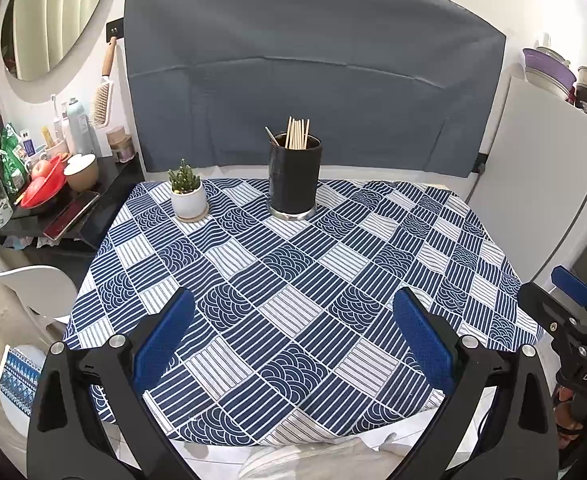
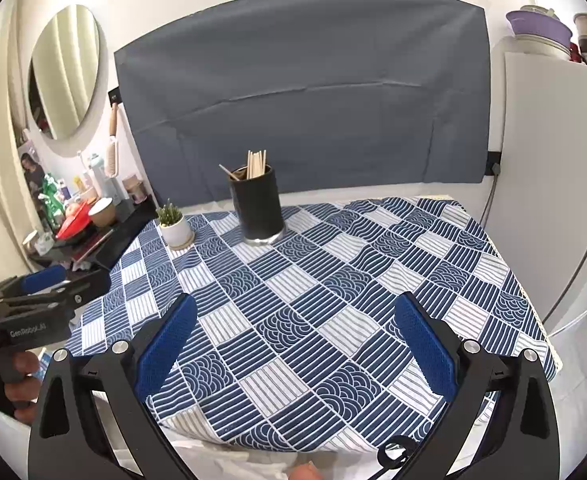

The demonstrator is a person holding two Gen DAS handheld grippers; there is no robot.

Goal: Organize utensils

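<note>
The left tool [image 1: 293, 320] is held level with its blue-padded fingers [image 1: 165, 344] spread wide apart and nothing between them. The right tool [image 2: 293, 320] is posed the same way, fingers [image 2: 425, 344] wide and empty. A hand [image 2: 21, 380] grips the left tool's handle; the hand on the right one is barely visible, probably wrapped likewise.

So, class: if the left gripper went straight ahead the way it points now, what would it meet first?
Probably the blue-and-white patterned tablecloth, since the open left gripper seems to angle down; the black cylindrical chopstick holder stands beyond.
</note>
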